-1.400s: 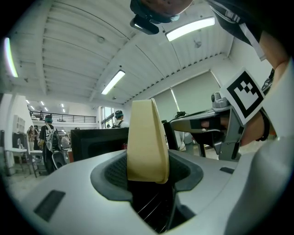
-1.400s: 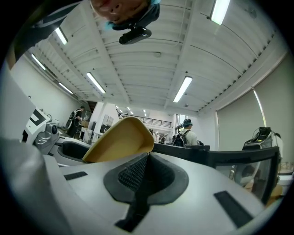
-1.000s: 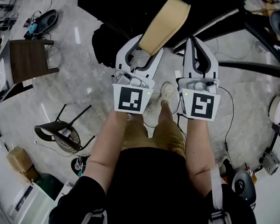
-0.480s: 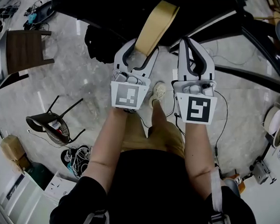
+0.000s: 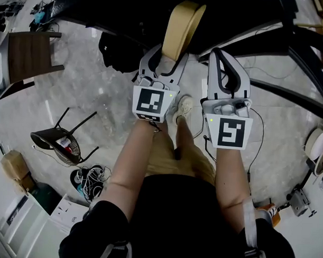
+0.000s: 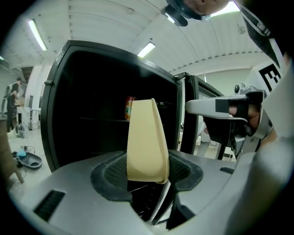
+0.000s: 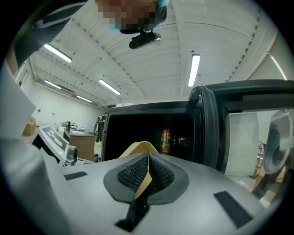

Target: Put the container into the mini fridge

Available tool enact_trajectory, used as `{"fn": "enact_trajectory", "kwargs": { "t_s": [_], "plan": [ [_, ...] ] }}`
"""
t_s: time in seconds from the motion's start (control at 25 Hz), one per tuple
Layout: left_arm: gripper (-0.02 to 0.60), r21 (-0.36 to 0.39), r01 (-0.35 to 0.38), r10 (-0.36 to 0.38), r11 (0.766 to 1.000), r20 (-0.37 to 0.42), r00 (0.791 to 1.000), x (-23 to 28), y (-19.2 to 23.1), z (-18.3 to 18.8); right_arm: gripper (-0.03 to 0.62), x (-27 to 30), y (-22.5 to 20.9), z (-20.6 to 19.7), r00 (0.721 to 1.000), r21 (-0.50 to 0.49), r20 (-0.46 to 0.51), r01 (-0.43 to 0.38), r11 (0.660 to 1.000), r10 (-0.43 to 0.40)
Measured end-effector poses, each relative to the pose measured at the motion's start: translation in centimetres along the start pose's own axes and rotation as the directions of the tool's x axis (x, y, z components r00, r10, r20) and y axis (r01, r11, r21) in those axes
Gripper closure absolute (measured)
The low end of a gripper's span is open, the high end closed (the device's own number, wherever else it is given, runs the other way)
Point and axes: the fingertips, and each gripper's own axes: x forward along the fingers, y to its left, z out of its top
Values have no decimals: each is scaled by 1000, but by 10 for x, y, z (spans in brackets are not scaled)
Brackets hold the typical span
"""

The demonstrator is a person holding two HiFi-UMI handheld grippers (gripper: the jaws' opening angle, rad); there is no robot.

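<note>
Tan container [image 5: 182, 26] sits pinched between the jaws of the left gripper [image 5: 165, 56], in front of the open black mini fridge [image 6: 59, 92] with a can [image 6: 129, 108] inside, while the right gripper [image 5: 221, 53] alongside has its jaws pressed together.

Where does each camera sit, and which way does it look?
Head view: on the person's head, facing the floor; shows forearms, left gripper, right gripper.
Left gripper view: along its jaws, shut on the beige container, toward the open mini fridge.
Right gripper view: along its shut jaws, toward that fridge.
Gripper views share the can inside.
</note>
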Motion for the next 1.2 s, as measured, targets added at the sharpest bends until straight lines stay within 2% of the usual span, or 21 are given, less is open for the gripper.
{"fn": "enact_trajectory", "kwargs": {
  "t_s": [0.12,0.28,0.56,0.64,0.72,0.84,1.04,1.2],
  "plan": [
    [357,-88,-7,7,996,6,1000,11,8,-5,559,4,1,-7,1000,-7,-15,-11,1000,11],
    [357,-229,10,-5,973,24,1000,23,14,-9,559,11,3,-15,1000,-1,-25,-11,1000,11],
    [357,-406,78,-75,911,24,997,34,11,-30,559,20,5,-21,999,-6,-37,-5,1000,5],
    [357,-462,86,-84,882,25,996,37,14,-36,558,22,5,-23,999,-9,-41,-3,1000,2],
    [357,-544,91,-85,834,36,996,40,19,-40,559,23,5,-24,999,-11,-44,1,1000,-1],
    [357,-658,104,-83,746,63,995,44,27,-44,559,26,9,-27,999,-9,-51,3,1000,-4],
    [357,-806,126,-63,578,110,992,54,39,-50,559,29,15,-31,998,-9,-64,2,1000,-2],
    [357,-864,123,-42,488,118,992,60,45,-59,559,30,16,-34,997,-9,-72,5,1000,-6]
  ]
}}
